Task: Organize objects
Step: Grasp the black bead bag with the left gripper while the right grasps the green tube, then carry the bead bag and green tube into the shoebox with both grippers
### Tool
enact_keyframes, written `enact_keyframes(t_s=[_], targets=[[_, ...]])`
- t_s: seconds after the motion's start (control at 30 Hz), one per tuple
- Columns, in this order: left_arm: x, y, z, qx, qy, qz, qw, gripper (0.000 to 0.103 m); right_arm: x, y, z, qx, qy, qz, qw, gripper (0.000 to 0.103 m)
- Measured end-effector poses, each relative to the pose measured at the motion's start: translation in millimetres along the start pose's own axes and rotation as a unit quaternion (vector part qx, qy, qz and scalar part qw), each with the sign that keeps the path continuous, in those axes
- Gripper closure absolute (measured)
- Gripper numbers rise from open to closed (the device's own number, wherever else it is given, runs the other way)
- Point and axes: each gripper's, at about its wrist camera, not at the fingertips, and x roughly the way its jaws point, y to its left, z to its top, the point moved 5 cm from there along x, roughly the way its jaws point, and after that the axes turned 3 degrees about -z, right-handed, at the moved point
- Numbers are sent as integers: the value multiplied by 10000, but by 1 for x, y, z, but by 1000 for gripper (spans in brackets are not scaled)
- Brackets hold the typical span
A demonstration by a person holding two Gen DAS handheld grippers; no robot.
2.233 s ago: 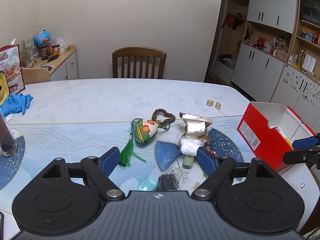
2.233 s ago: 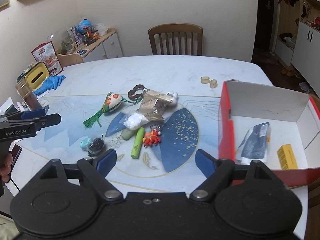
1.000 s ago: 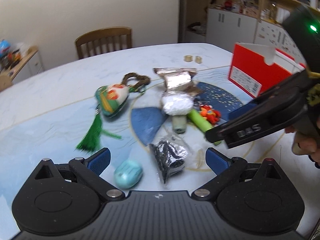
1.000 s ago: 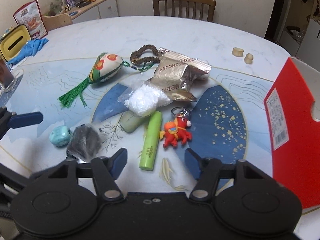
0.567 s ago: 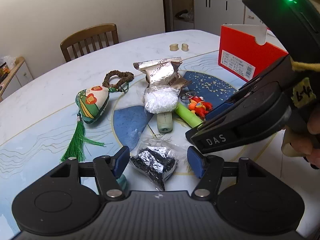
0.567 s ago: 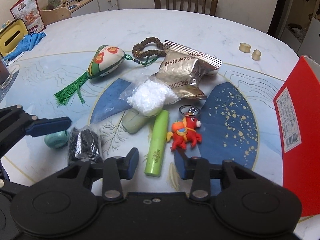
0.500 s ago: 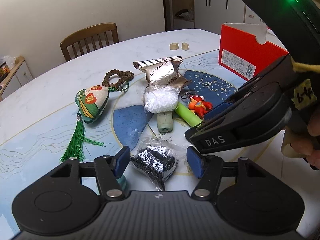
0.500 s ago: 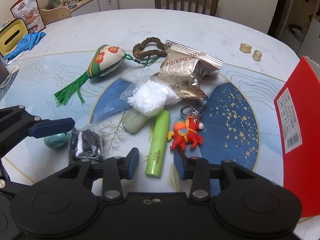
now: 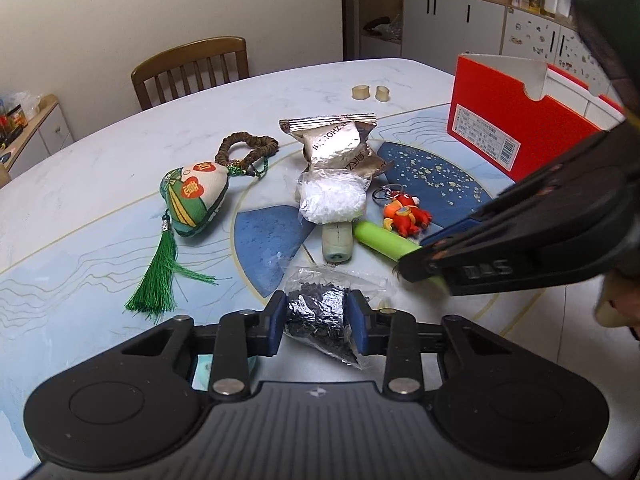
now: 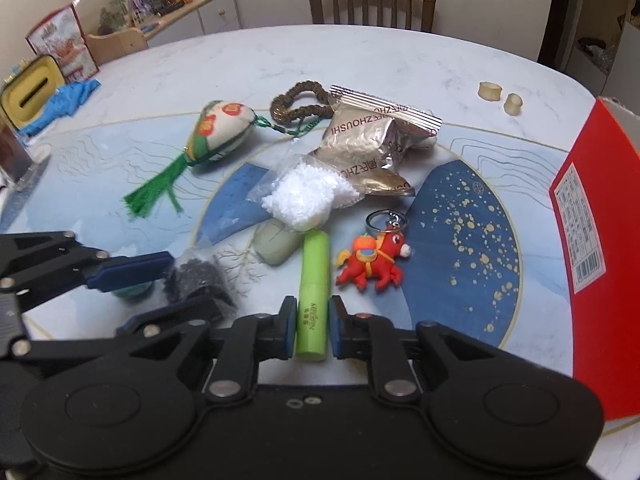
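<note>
**Two grippers closing on small items beside a red box**

A red box point(image 10: 588, 216) is seen open-topped, well to the right of the right gripper's jaws; it looks stiff and light, a likely destination.

Between the jaws of the left gripper point(image 9: 316, 322) lies a clear bag point(image 9: 320, 312) of dark bits. The jaws are closing, with the pads at the bag's sides. The bag is judged soft, slippery and crushable, best pinched across its full middle.

The right gripper point(image 10: 313, 332) is clenched on the near end of a green tube point(image 10: 314, 296), which points straight ahead. The tube is judged rigid, light and smooth, so it may swing when held by one end.
</note>
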Motion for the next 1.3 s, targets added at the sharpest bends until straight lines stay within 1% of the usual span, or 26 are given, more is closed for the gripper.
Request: enact_keyframes(t_s=[0.13, 0.23, 0.37, 0.5, 0.67, 0.77, 0.97, 1.13, 1.3], targets=[[-2, 1, 0, -142, 28, 8, 9999, 73, -17, -3, -6, 85, -36, 215, 9997, 88], [-5, 2, 0, -265, 62, 6, 9996, 74, -27, -7, -9, 133, -43, 289, 9995, 88], [-14, -2, 5, -385, -28, -26, 9993, 74, -45, -17, -11, 251, -161, 378, 9988, 88], [-28, -7, 18, -523, -167, -73, 9985, 74, -66, -31, -11, 320, -338, 373, 9982, 88], [-48, -19, 44, -582, -426, -152, 9973, 74, -99, -52, -7, 387, -623, 380, 9966, 88], [-57, -33, 63, -568, -600, -236, 9963, 74, -119, -68, -3, 436, -823, 355, 9950, 88], [-67, -69, 102, -380, -908, -405, 9943, 74, -151, -106, 6, 569, -1168, 236, 9912, 88], [-60, -102, 127, -211, -1005, -493, 9935, 74, -169, -148, 8, 737, -1373, 60, 9878, 88], [-50, -137, 148, -89, -1035, -571, 9930, 74, -182, -193, 3, 940, -1470, -133, 9846, 88]])
